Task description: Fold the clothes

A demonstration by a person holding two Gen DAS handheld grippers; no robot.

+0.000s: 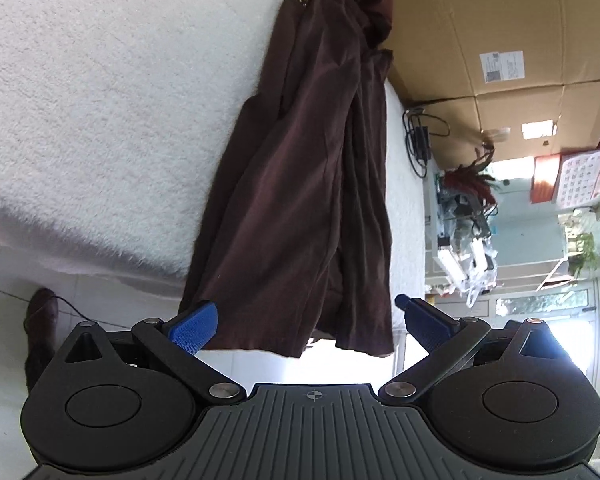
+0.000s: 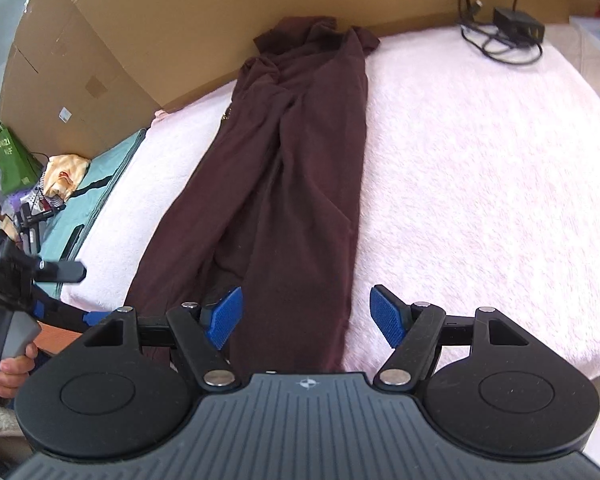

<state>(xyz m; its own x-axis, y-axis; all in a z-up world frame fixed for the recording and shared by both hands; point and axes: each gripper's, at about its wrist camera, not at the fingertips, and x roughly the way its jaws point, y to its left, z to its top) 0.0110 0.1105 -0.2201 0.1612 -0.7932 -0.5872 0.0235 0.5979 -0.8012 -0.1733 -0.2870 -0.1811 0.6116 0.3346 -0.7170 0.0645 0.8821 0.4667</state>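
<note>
Right gripper (image 2: 306, 316) and left gripper (image 1: 306, 326), both wide, empty, near trousers' (image 2: 284, 168) hem: approach step; next, grasp hem corners.

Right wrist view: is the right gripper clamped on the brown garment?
No, the right gripper has its blue pads spread wide above the brown garment, with nothing pinched between them.

A dark brown garment (image 2: 284, 184) of soft, matt knit cloth lies on a fluffy, rough-piled white blanket (image 2: 480, 184). Matt corrugated cardboard boxes (image 2: 172, 12) stand at the far side. The right gripper (image 2: 306, 316) pairs matt black plastic with blue textured pads (image 2: 225, 316) and shiny metal pivots.
</note>
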